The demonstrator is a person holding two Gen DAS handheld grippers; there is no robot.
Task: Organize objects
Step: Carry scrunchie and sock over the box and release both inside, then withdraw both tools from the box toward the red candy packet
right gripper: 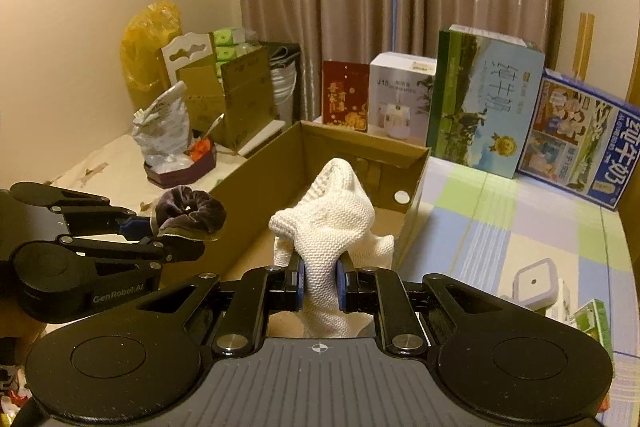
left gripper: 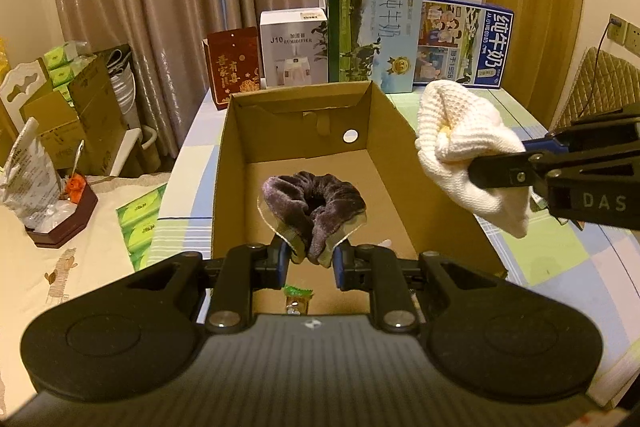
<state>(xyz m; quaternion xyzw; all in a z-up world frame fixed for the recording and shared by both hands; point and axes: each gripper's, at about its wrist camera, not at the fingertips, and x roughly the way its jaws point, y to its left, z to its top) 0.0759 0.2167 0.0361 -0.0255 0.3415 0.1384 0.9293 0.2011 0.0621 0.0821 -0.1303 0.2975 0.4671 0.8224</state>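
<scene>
so far little looks stowed: the left tool [left gripper: 311, 247] grips a purple scrunchie [left gripper: 316, 201] over the open cardboard box [left gripper: 236, 131], the right tool [right gripper: 319, 285] pinches a white knit sock [right gripper: 332, 211] above it, both unreleased.

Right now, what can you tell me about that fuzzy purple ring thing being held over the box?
The purple scrunchie is a ruffled ring of velvety, dark plum fabric with a small hole at its centre. The left gripper has its fingers pinched on the lower edge, so it hangs bunched above the open cardboard box, not resting on the floor of it. Nothing else touches it.
</scene>
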